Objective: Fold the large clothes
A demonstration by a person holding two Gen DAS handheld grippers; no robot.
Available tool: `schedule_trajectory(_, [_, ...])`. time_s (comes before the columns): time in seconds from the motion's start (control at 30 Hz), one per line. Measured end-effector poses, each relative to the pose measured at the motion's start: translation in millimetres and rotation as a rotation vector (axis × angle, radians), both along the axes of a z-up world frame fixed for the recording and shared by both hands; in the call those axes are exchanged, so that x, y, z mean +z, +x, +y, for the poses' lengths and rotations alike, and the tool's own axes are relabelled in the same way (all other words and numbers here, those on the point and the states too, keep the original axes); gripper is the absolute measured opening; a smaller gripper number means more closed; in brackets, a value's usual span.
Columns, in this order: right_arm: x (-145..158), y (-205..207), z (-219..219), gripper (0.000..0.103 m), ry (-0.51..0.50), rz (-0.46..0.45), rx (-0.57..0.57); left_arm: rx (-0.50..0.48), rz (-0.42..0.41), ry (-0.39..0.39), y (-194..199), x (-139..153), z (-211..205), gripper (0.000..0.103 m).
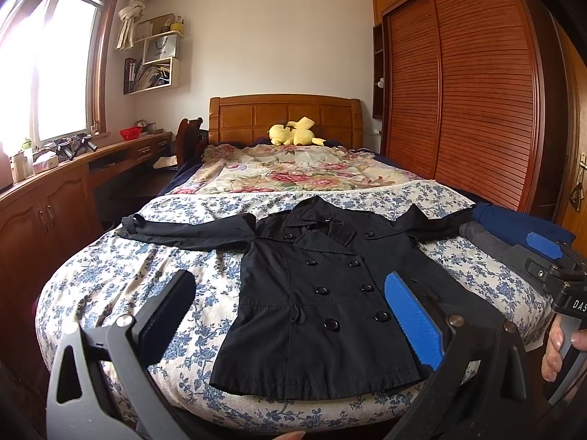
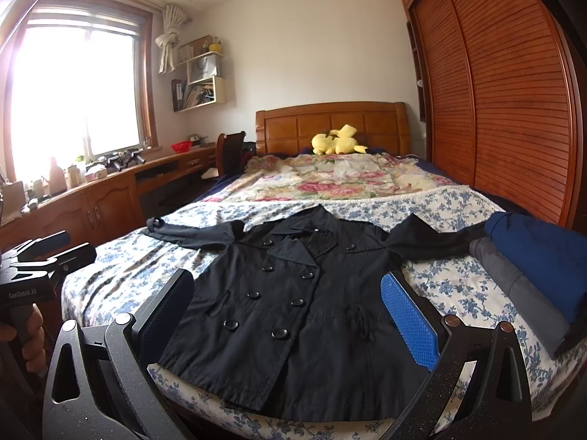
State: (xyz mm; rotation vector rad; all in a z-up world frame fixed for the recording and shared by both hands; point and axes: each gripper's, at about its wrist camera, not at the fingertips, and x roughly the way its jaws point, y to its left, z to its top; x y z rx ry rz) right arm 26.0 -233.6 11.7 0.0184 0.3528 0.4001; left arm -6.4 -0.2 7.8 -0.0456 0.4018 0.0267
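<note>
A black double-breasted coat (image 1: 315, 293) (image 2: 293, 304) lies flat, front up, on the blue-flowered bedspread, collar toward the headboard and both sleeves spread sideways. My left gripper (image 1: 290, 293) hovers open above the coat's hem, holding nothing. Also open and holding nothing, my right gripper (image 2: 286, 293) hangs over the hem a little further right. In the left wrist view the right gripper (image 1: 550, 256) shows at the right edge, held by a hand. The left gripper (image 2: 47, 253) appears at the left edge of the right wrist view.
Folded blue and grey clothes (image 2: 532, 264) (image 1: 513, 231) are stacked on the bed's right side, touching the coat's right sleeve end. A yellow plush toy (image 1: 293, 134) lies by the headboard. Wardrobe doors (image 1: 477, 91) stand to the right, a wooden desk (image 1: 73, 172) to the left.
</note>
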Motion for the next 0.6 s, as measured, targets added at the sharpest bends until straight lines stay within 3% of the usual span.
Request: schedule_trajectory(0.6, [-0.1, 0.4, 0.0, 0.103, 0.002, 0.0, 0.0, 0.0, -0.009, 0.006, -2.6, 2.9, -1.2, 0.103])
